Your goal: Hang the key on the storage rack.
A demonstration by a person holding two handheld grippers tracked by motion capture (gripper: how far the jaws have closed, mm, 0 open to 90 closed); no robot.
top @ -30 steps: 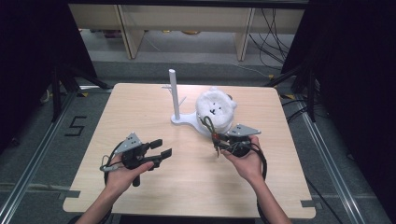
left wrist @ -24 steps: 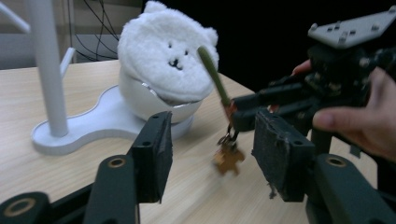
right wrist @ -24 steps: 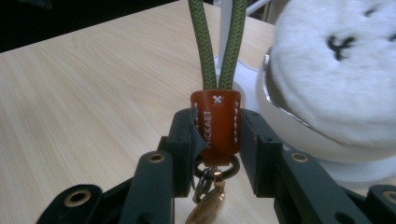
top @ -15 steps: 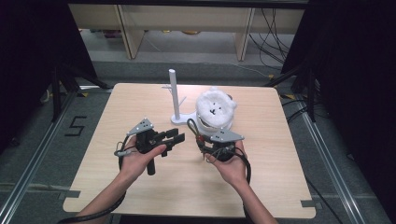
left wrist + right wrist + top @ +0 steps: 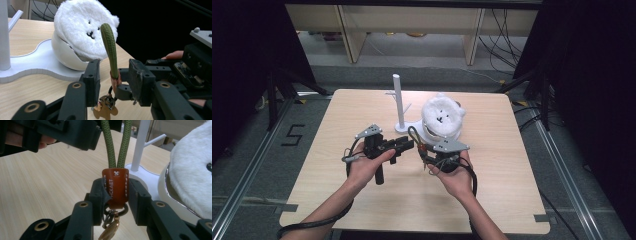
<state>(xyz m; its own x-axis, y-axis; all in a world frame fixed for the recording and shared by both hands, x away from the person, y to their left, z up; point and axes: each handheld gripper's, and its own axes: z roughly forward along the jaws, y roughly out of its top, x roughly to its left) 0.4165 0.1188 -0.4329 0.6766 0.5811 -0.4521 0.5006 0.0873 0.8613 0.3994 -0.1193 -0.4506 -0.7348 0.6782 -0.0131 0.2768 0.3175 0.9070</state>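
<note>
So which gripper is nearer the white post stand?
Left. The left gripper sits just in front of the white post stand; the right gripper, shut on the keychain's leather tab, is further right.

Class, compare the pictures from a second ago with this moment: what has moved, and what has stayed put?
The left gripper has swung right, towards the right gripper, and its open jaws now flank the green cord loop. The right gripper has shifted slightly left, still clamped on the loop's brown leather tab. The white stand and fluffy bear stayed.
</note>
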